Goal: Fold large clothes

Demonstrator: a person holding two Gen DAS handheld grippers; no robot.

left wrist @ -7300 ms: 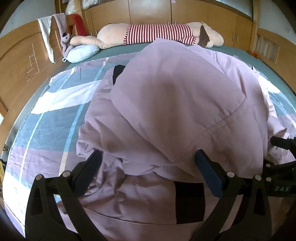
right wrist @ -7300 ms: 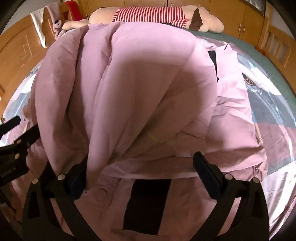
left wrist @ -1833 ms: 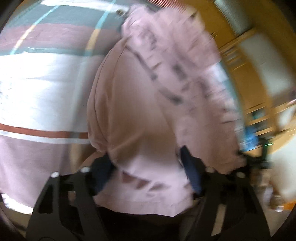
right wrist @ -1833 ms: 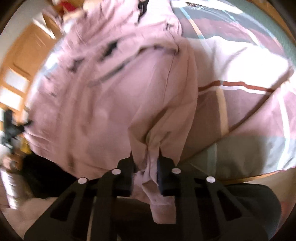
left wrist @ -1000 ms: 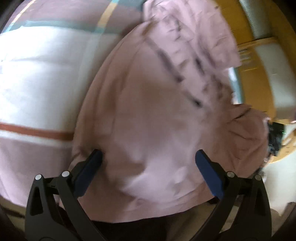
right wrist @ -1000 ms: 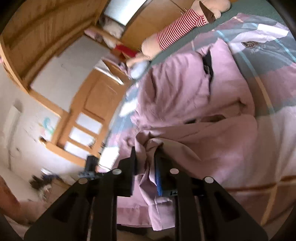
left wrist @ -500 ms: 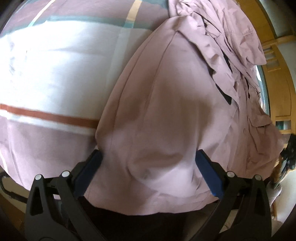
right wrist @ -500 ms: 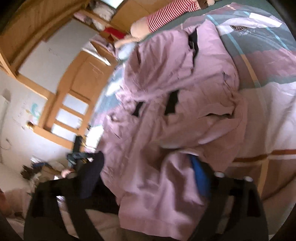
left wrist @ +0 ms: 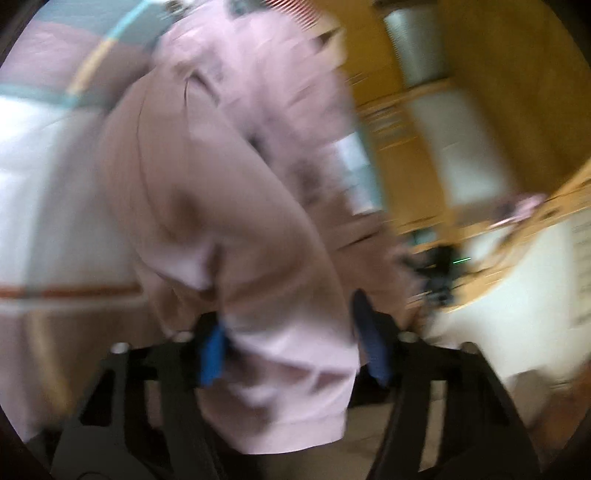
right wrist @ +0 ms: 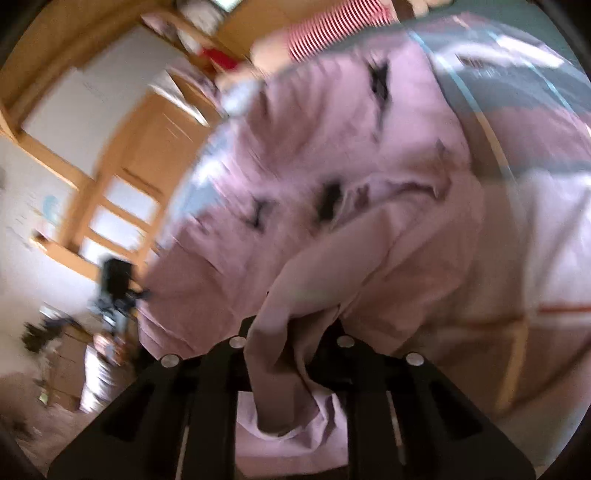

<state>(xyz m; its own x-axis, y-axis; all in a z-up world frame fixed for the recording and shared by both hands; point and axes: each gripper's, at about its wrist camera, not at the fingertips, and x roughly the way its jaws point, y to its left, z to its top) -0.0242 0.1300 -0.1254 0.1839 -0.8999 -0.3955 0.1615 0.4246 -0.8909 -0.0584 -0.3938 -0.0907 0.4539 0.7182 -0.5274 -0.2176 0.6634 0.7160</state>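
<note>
**Big pink garment, both grippers on it**

The pink garment (right wrist: 369,192) is lying rumpled across the striped bedspread (right wrist: 546,229), with a few dark patches showing among its creases and one end hanging down over the near edge of the bed. The right gripper (right wrist: 291,332) is pinching a bunched fold of that cloth, its jaws drawn narrow with fabric spilling out below them. The left gripper (left wrist: 291,332) is sitting around a thick hem of the same garment (left wrist: 229,206), blue pads (left wrist: 212,354) on either side of the cloth; they're spaced fairly wide (everything is smeared here, so honestly I can't tell if they're actually clamping). Off at the head of the bed a red-and-white striped plush toy (right wrist: 325,33) is lying. Wooden cabinets (left wrist: 461,92) are lining the wall beyond.
</note>
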